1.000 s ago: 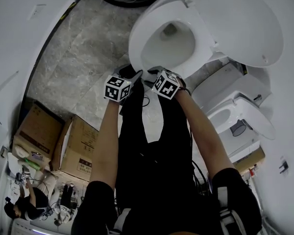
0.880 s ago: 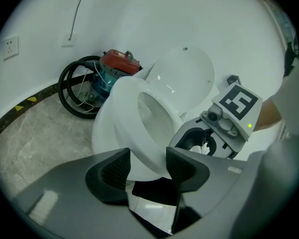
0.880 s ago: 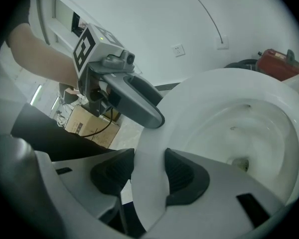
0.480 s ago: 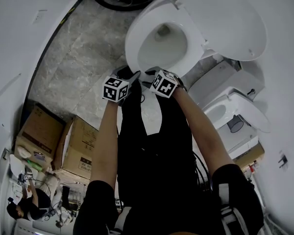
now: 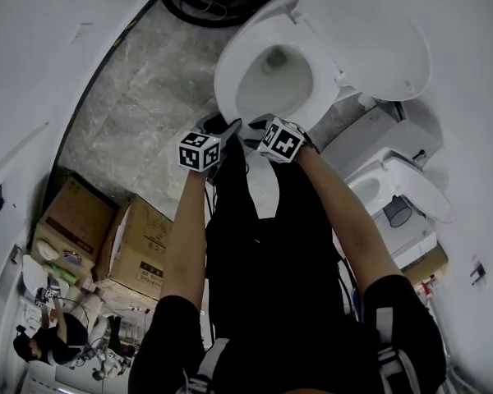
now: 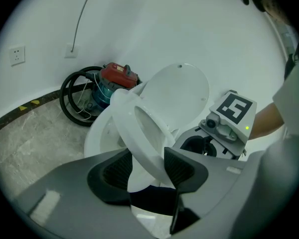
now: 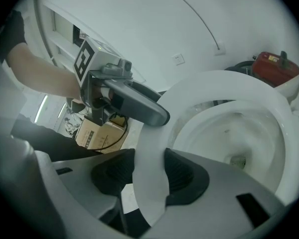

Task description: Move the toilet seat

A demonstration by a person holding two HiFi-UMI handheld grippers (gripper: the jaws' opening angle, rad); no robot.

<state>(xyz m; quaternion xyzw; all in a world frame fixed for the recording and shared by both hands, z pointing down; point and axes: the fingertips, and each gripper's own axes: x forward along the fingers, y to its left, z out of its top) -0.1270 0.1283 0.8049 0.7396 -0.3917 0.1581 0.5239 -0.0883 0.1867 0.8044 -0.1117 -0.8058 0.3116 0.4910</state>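
Both claws grip the front edge of the toilet seat (image 5: 227,80), which sits at the upper centre of the head view. The lid (image 5: 378,39) stands open behind it at the upper right.

In the left gripper view, the left claw (image 6: 145,166) has the seat (image 6: 134,128) between its pads. Its jaws have just been closing and now pinch the rim. Here the seat is tilted, its front lifted off the bowl (image 6: 97,133).

In the right gripper view, the right claw (image 7: 148,176) is pressed onto the same white rim (image 7: 154,148). The open bowl (image 7: 229,133) is at the right, and the left claw (image 7: 139,108) is just beside, in the upper left of the frame.

Compared with a second ago, both claws (image 5: 223,128) (image 5: 257,127) have stayed on the front edge, side by side. In the head view the opening through the ring now looks a little narrower. The toilet as a whole sits slightly further left in the frame, with the lid less far to the right.

A red vacuum cleaner (image 6: 118,76) and its coiled black hose (image 6: 72,96) stand against the wall behind the toilet. Cardboard boxes (image 5: 131,249) lie on the marble floor (image 5: 140,97) at the lower left of the head view. A second toilet (image 5: 394,191) is at the right.
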